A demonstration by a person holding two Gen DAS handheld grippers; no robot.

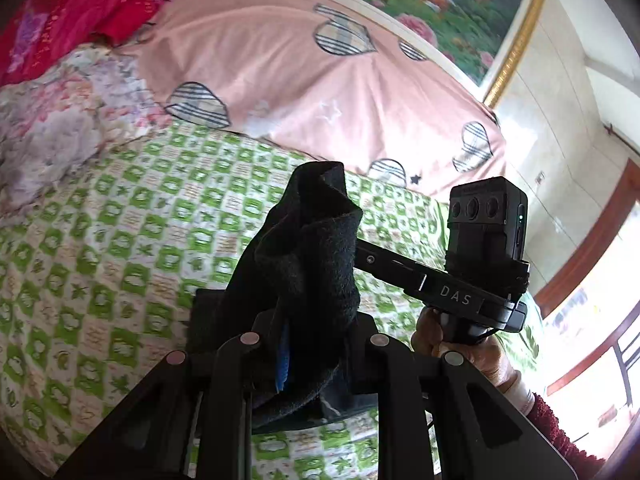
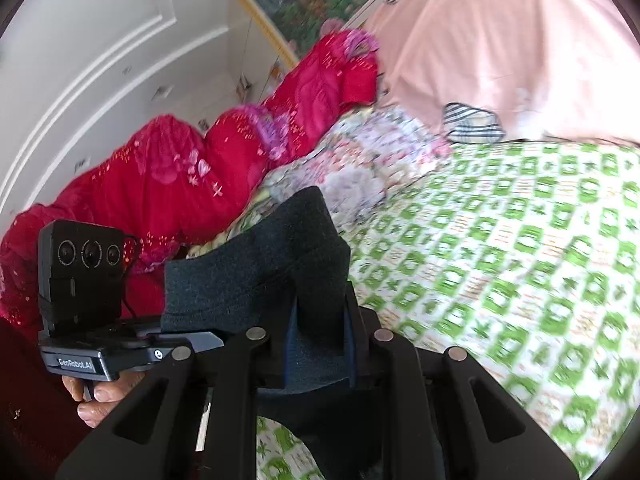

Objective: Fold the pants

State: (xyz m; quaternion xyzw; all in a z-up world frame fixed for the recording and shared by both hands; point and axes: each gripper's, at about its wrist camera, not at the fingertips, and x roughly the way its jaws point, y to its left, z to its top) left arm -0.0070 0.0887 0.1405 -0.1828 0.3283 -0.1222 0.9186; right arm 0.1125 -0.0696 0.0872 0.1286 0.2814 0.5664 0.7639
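Both claws, the left gripper (image 1: 304, 316) and right gripper (image 2: 316, 320), are clamped on the dark pants (image 1: 308, 248), which are lifted clear of the green checked bedspread (image 1: 120, 240), probably so one fold can be laid down evenly.

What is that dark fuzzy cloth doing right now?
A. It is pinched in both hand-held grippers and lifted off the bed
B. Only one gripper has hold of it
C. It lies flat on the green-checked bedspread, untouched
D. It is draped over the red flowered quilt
A: the dark fleecy pants bunch between the left gripper fingers, and likewise in the right gripper, above the green-and-white checked bedspread.
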